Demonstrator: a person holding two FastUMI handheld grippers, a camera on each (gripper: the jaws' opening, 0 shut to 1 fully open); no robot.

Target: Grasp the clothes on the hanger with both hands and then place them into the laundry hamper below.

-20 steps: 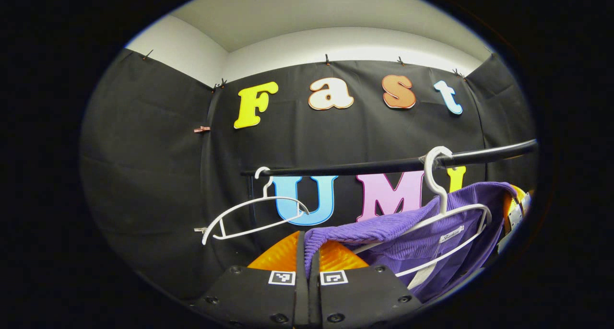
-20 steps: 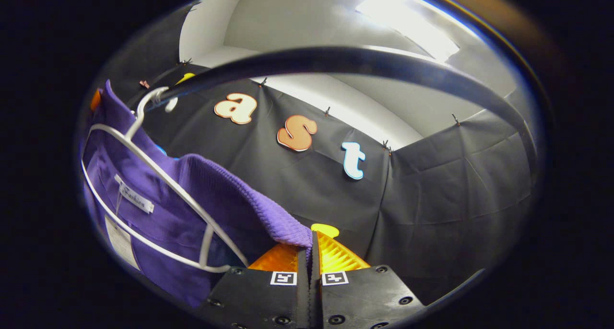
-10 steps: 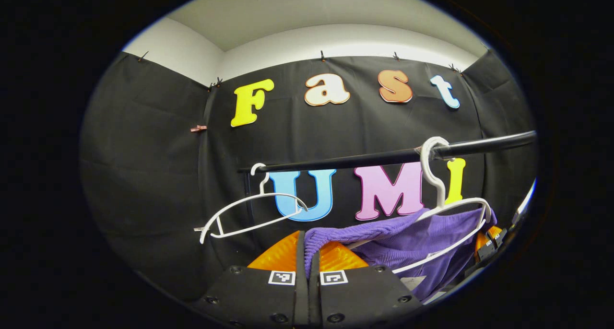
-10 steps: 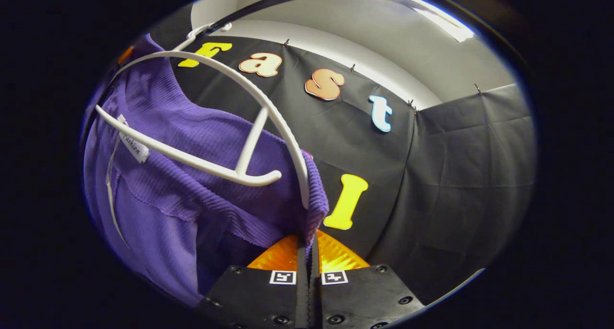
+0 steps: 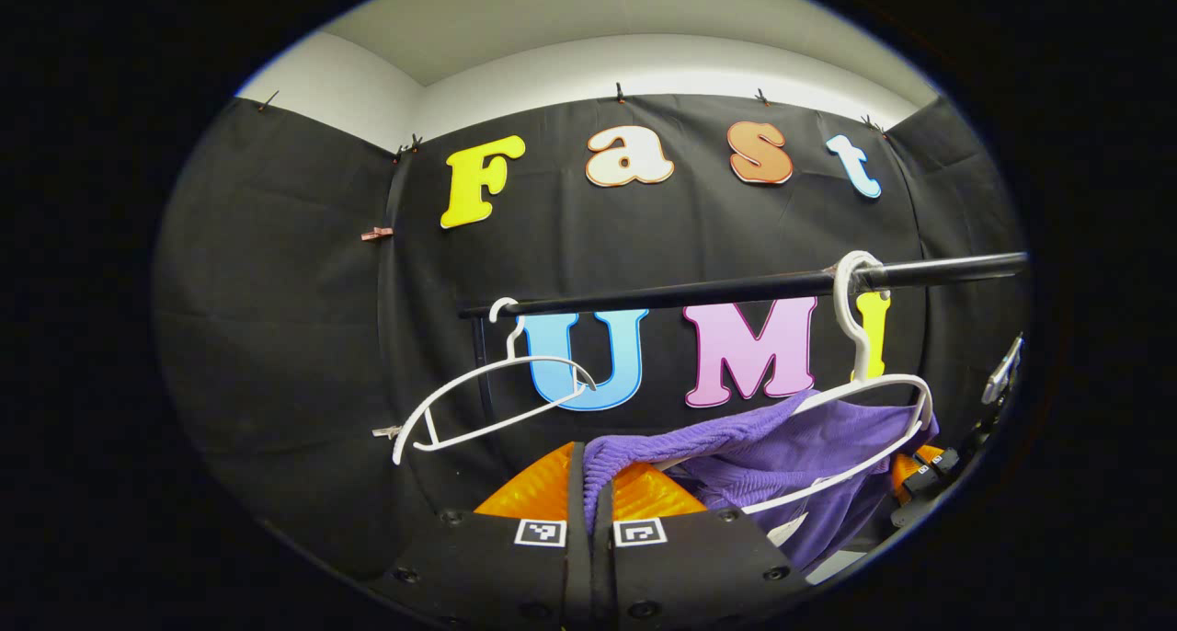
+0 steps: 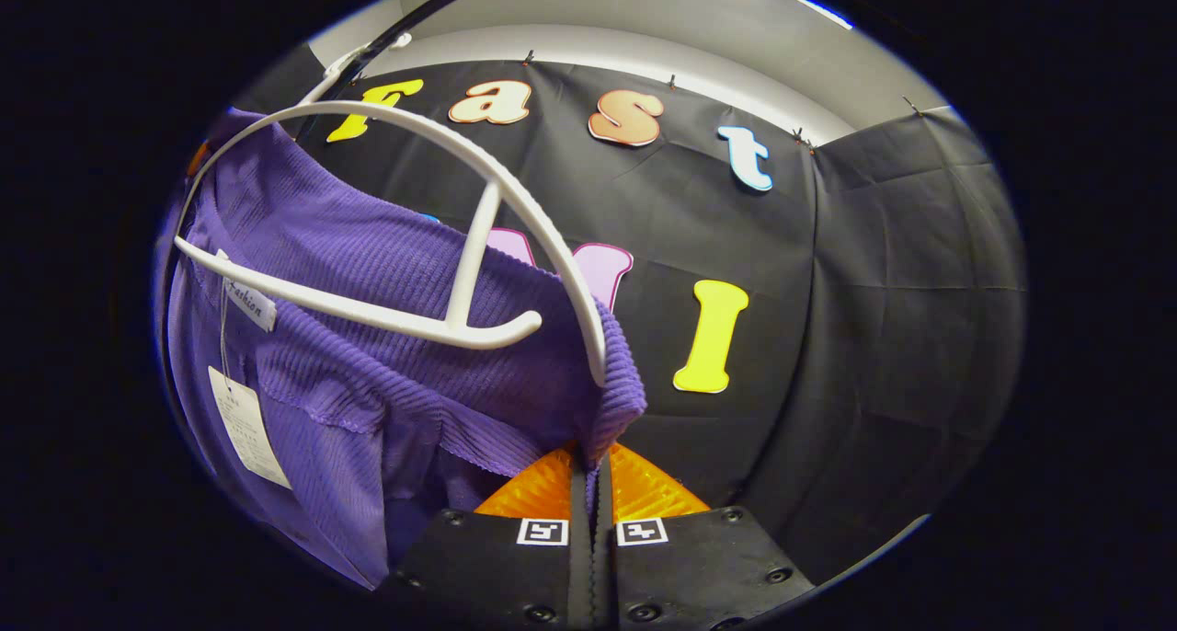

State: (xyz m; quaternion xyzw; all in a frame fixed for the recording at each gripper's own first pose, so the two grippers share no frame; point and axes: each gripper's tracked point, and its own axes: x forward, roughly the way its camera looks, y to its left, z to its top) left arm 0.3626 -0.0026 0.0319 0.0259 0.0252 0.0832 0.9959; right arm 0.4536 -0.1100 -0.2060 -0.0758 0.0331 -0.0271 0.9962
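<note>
Left gripper (image 5: 589, 484): at the bottom centre of the left gripper view, we see its fingers pressed together on a ribbed edge of the purple top (image 5: 782, 442).

Right gripper (image 6: 589, 470): at the bottom centre of the right gripper view, we see its fingers pinching another edge of the top (image 6: 368, 337), where the fabric folds down between them.

Top: in the left gripper view it sags across the lower right, stretching from the fingers to the white hanger (image 5: 864, 401). In the right gripper view it covers the left half, with a small neck label and a paper tag at its left side.

Hanger: its hook sits on the black rail (image 5: 736, 291) at the right. In the right gripper view the hanger (image 6: 441, 245) arcs over the top, its right tip bare of fabric.

Spare hanger (image 5: 487, 401): white, bare, tilted, hooked on the left end of the rail.

Room: black cloth wall (image 5: 276, 337) on all sides, clipped along its upper edge; above it we see a pale wall and ceiling (image 5: 598, 15).

Other gripper: at the lower right edge of the left gripper view, partly seen beyond the top.
</note>
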